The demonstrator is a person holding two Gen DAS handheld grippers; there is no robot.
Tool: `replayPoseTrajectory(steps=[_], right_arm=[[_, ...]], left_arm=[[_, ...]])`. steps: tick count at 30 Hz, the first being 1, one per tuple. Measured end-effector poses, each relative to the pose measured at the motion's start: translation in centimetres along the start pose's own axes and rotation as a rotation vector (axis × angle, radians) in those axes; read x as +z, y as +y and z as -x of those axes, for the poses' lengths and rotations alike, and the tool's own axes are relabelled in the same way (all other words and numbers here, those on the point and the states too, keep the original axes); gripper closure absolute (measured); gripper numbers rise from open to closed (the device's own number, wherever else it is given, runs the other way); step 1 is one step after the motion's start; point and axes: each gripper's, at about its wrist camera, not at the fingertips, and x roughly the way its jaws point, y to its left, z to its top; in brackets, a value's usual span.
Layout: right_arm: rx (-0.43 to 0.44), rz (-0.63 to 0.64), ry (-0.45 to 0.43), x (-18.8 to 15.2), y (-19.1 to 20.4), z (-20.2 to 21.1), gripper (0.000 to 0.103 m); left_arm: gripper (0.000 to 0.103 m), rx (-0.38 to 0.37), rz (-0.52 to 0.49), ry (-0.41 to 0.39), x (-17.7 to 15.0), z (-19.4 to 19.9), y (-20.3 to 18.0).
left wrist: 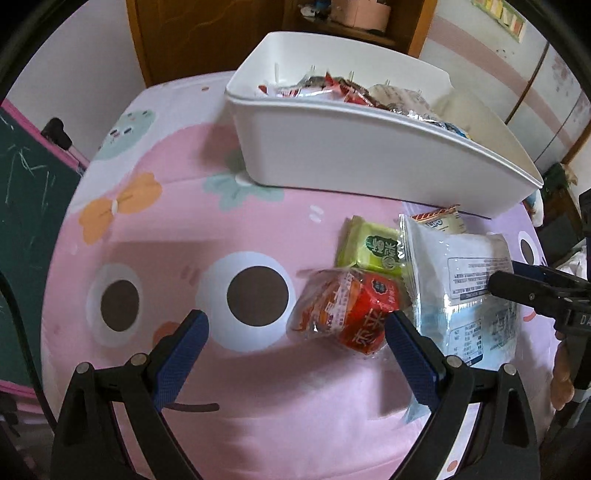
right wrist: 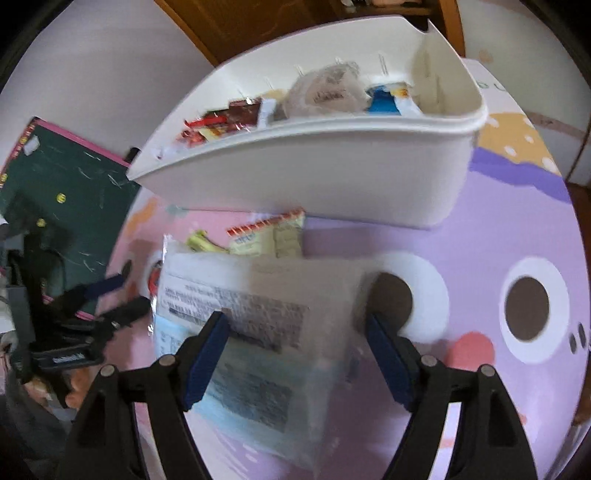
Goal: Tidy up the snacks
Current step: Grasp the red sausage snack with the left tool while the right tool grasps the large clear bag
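A white bin (left wrist: 369,147) with several snack packets inside stands at the back of the cartoon-print cloth; it also shows in the right wrist view (right wrist: 314,177). In front of it lie a red packet (left wrist: 347,314), a green packet (left wrist: 373,247), a cream-and-orange packet (left wrist: 439,219) and a large white-and-blue bag (left wrist: 461,288). My left gripper (left wrist: 295,328) is open, its right finger beside the red packet. My right gripper (right wrist: 297,332) is open, its jaws on either side of the white-and-blue bag (right wrist: 266,325), not closed on it.
A green chalkboard (left wrist: 26,221) with a pink frame leans at the left edge. A wooden cabinet (left wrist: 221,33) stands behind the bin. The pink and purple cloth (left wrist: 221,229) covers the whole surface.
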Motion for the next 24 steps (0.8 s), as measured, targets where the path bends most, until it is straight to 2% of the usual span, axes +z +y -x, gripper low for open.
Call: replayPoseTrajectory(steps=[2, 4, 6, 7, 9, 14, 19, 24], right_arm=[[0.023, 0.029, -0.008, 0.1, 0.6, -0.4, 0.025], [0.025, 0.068, -0.005, 0.1, 1.3, -0.8, 0.033], [0.059, 0.086, -0.010, -0.1, 1.8, -0.4, 0.064], [0.054, 0.089, -0.021, -0.2, 2.0, -0.2, 0.071], [0.035, 0.087, -0.032, -0.3, 2.3, 0.5, 0.095], [-0.121, 0.089, -0.109, -2.2, 3.5, 4.5, 0.098], [-0.193, 0.019, -0.197, -5.2, 2.9, 8.6, 0.098], [-0.240, -0.040, -0.177, -6.6, 1.7, 9.2, 0.099]], left_arm=[[0.007, 0.003, -0.001, 0.001, 0.1, -0.1, -0.1], [0.007, 0.007, -0.008, 0.001, 0.1, -0.1, -0.3], [0.007, 0.024, -0.010, -0.004, 0.1, -0.1, -0.3], [0.007, 0.031, -0.007, -0.005, 0.1, 0.0, -0.2], [0.007, 0.023, 0.003, -0.001, 0.2, 0.1, 0.1], [0.007, 0.000, 0.002, -0.002, 0.2, 0.6, -0.1], [0.007, 0.020, -0.047, -0.006, 0.6, 0.3, -1.4], [0.007, 0.024, -0.099, 0.038, 0.9, -1.0, -2.8]])
